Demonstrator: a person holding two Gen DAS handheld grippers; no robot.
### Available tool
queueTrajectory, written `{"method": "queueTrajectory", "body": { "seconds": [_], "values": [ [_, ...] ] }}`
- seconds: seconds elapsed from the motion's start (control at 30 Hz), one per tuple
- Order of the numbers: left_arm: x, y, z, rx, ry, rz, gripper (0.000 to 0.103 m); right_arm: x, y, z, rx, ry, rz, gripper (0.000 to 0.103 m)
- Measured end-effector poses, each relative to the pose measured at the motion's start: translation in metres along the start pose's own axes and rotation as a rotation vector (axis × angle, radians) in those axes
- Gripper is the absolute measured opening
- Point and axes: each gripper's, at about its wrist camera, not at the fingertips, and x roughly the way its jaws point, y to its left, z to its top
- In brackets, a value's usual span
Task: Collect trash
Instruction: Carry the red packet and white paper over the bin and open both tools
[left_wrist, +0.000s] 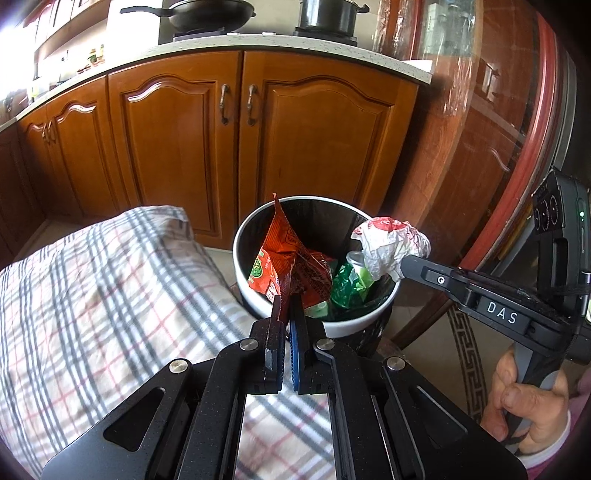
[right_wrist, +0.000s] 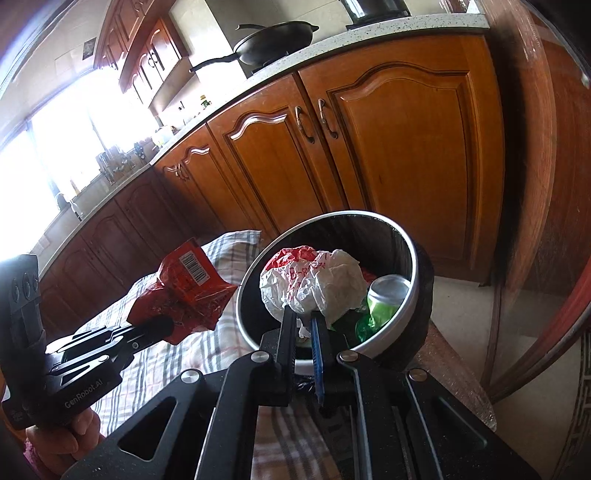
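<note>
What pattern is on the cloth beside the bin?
Plaid cloth: grey and red lines on white, clearest in the left wrist view.

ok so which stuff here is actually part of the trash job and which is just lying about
Job:
- crumpled red snack wrapper, in left gripper
- balled white-and-red paper, in right gripper
- round white-rimmed bin
- green can inside

Lying about:
- plaid cloth
- black frying pan
- black pot

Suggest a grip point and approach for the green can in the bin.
Probably the can's silver top end, tongs coming from above and the right. It lies tilted against the bin's right inner wall, top up; the crumpled paper in the right tongs covers its left.
</note>
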Motion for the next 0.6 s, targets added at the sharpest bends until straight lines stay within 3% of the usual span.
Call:
{"method": "queueTrajectory", "body": {
  "seconds": [0.6],
  "values": [
    [0.037, -0.007, 0.025, 0.007, 0.048, -0.002, 0.002, 0.019, -0.014, 0.02, -0.01, 0.016, -0.033, 0.008]
  ]
}}
